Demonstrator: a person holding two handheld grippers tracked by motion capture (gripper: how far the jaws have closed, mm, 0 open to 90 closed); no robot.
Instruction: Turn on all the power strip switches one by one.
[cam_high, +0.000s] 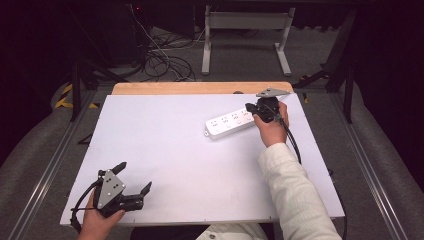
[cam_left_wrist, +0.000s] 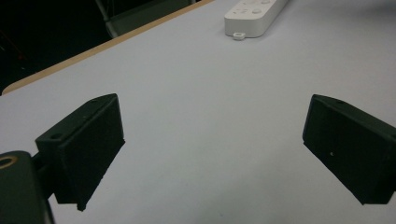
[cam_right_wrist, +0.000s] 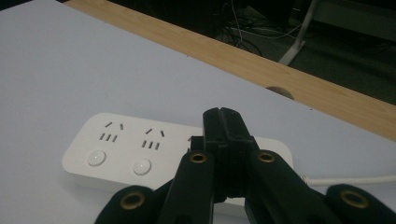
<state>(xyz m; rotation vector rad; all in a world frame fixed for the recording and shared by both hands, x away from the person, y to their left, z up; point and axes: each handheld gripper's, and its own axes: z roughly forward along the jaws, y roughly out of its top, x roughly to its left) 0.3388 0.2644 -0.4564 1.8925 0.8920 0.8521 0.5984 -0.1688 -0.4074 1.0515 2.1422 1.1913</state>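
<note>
The white power strip (cam_high: 231, 122) lay on the white board (cam_high: 165, 165), toward the board's far right part, its long side running at a slant from lower left to upper right. In the right gripper view the power strip (cam_right_wrist: 126, 147) showed two sets of socket slots, each with a round button below it, and a white cable (cam_right_wrist: 350, 179) left its right end.

Your right gripper (cam_high: 259, 107) was at the power strip's right end, held in your right hand (cam_high: 272, 127), with the grey plate (cam_high: 272, 92) on top of it. In its own view your right gripper (cam_right_wrist: 224, 116) had its two black jaws pressed flat together with nothing between them, standing in front of the power strip's top face.

Your left gripper (cam_high: 134, 177) sat well apart from the power strip, near the board's near left corner, in your left hand (cam_high: 97, 222). In its own view your left gripper (cam_left_wrist: 212, 140) had its jaws spread wide over bare board, empty, and the power strip (cam_left_wrist: 254, 14) showed far off ahead of them.

A strip of the wooden table edge (cam_high: 200, 88) ran beyond the power strip, along the board's far side.
</note>
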